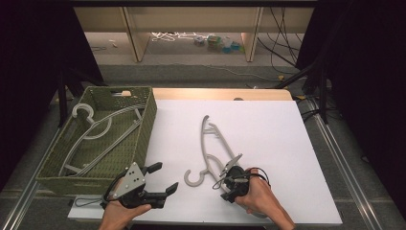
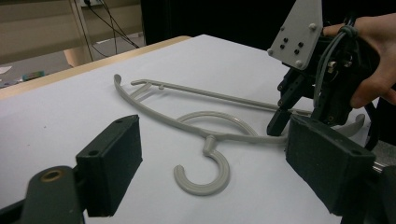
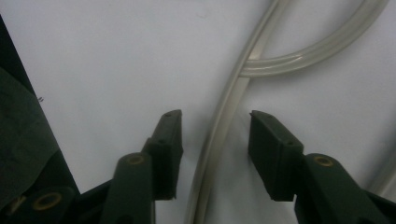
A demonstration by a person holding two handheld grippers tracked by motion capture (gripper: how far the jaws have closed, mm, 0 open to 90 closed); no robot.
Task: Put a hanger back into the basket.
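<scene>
A: One hanger (image 1: pixel 210 148) at frame centre, long axis upper-left to lower-right. Nearer claw?

B: Right gripper (image 3: pixel 215 135): jaws straddle its bar, not yet touching. Left gripper (image 1: pixel 160 179) gapes, empty.

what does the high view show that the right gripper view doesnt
High view alone: the green woven basket at the table's left holding grey plastic hangers, the left gripper with its jaws apart over the white tabletop, and the grey plastic hanger on the table whole, hook included.

Right gripper view alone: a close look along the right gripper, whose black pads stand either side of one hanger arm with gaps showing, not yet pressing it.

Both: that hanger lying flat on the white surface, with the right gripper at it.
</scene>
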